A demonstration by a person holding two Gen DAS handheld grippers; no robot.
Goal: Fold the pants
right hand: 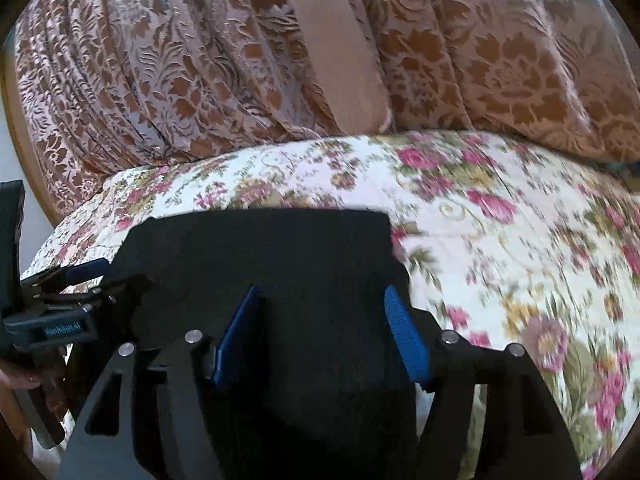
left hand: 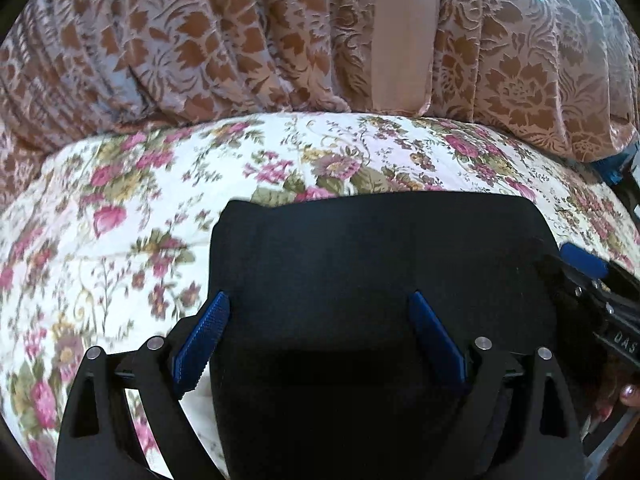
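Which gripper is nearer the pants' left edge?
Left. The left gripper straddles that edge of the pants; the right gripper is at the opposite edge.

Open floral bedspread (left hand: pixel 100 200) is seen left of the folded black pants (left hand: pixel 380 260) in the left view and right of them in the right view. The top of both frames is blocked by a patterned curtain (left hand: pixel 200 40).

The black pants (left hand: pixel 380 280) run off the bottom edge at 6 o'clock in both views, their lower part hidden behind each claw's frame. The floral bedspread (right hand: pixel 520 240) is motion-blurred toward 3 o'clock. A hand (left hand: pixel 628 394) shows only fingertips at 4 o'clock.
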